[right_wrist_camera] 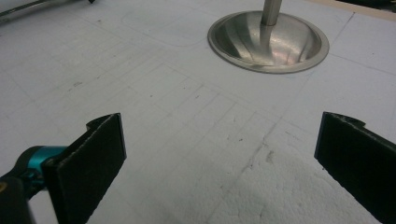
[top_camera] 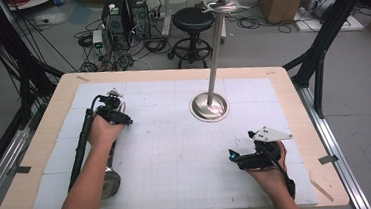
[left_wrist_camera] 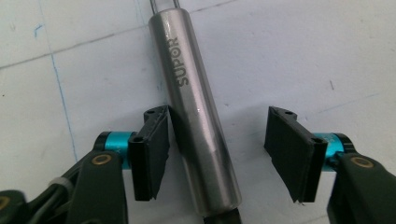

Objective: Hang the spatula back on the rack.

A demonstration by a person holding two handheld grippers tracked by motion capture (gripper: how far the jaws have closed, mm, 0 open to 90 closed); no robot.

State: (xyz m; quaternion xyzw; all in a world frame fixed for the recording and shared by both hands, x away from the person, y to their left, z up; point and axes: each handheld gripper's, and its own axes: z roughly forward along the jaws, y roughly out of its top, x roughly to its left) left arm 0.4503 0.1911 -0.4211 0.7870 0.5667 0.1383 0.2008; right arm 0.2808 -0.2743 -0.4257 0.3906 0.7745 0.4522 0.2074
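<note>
White foam board is lying under us; we are straddling the steel handle with the left gripper, one pad touching, the other apart, while the right gripper is gaping wide

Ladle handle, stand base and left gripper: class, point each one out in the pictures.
Ladle handle [left_wrist_camera: 198,126]: left gripper view, on the steel shaft below the SUPOR lettering.
Stand base [right_wrist_camera: 285,49]: right gripper view, on the dished steel foot right of the pole.
Left gripper [left_wrist_camera: 217,144]: left gripper view, midway between its fingertips.
</note>
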